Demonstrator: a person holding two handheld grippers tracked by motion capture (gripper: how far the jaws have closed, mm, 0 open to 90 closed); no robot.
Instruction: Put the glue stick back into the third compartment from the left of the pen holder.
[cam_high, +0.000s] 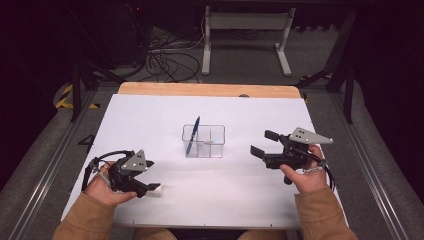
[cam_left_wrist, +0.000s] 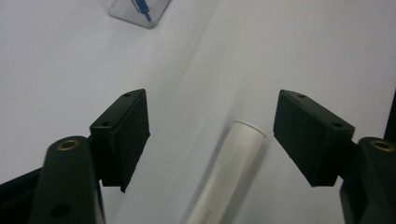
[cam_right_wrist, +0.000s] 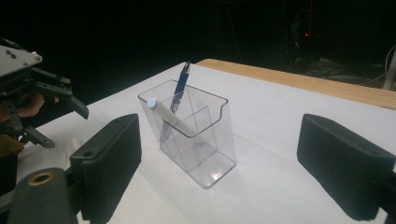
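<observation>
Straddling white marker (cam_left_wrist: 227, 175) lying flat on table (cam_left_wrist: 299, 51), left gripper (cam_left_wrist: 212, 135) jaws wide, pads clear of it. Risk: off-centre squeeze rolls or skews round barrel. Long axis runs between jaws, capped end pointing away toward clear holder (cam_high: 203, 141) with blue pen (cam_high: 192, 134). Right gripper (cam_high: 264, 143) wide, empty.

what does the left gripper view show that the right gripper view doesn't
Left gripper view alone: a white pen lying flat on the table between the left gripper jaws, which stand apart from it on either side without touching.

Right gripper view alone: the whole clear holder upright between the open jaws of the right gripper, a white marker leaning inside it, the wooden table edge, and the other gripper at the left edge.

Both: the white tabletop, the holder and the blue pen in it.
</observation>
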